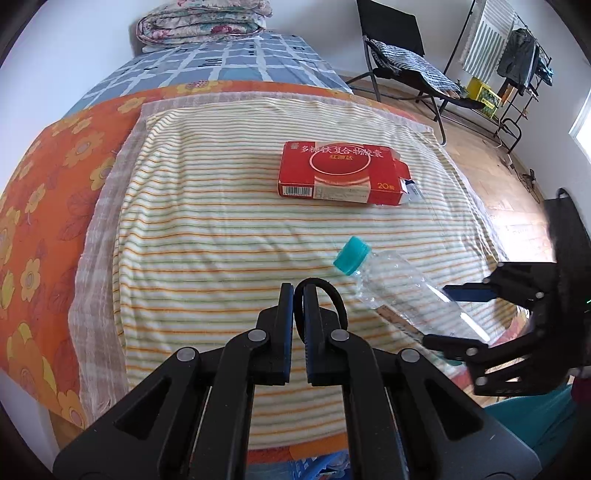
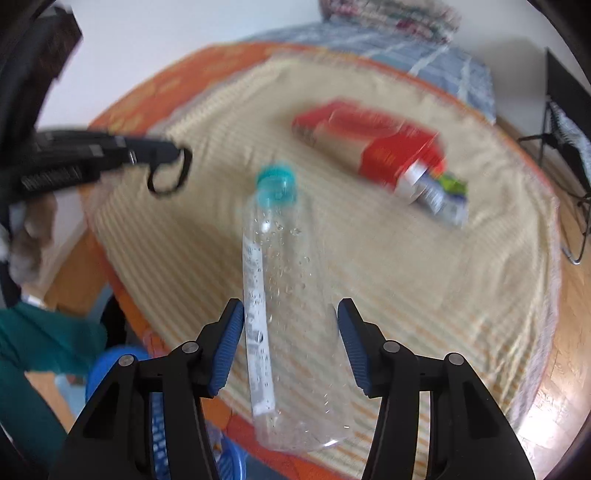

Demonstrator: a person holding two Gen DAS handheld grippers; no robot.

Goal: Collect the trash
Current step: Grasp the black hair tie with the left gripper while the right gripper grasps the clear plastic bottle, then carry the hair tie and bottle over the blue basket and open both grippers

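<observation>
My left gripper [image 1: 298,295] is shut on a black hair tie [image 1: 330,295], which loops out past its fingertips; it also shows in the right wrist view [image 2: 171,171]. My right gripper [image 2: 291,314] holds a clear plastic bottle with a teal cap [image 2: 284,295] between its blue pads, above the striped towel [image 1: 221,221]. The bottle [image 1: 399,284] and right gripper [image 1: 458,317] show at the right in the left wrist view. A red box [image 1: 340,173] lies farther back on the towel, with a small wrapper [image 2: 436,192] at its open end.
The towel covers an orange flowered sheet [image 1: 44,206] on a bed with a blue checked cover [image 1: 229,59] and folded quilt [image 1: 199,22]. A blue basket [image 2: 155,417] sits below the bed's near edge. A black chair [image 1: 399,48] and drying rack [image 1: 517,62] stand on the wood floor.
</observation>
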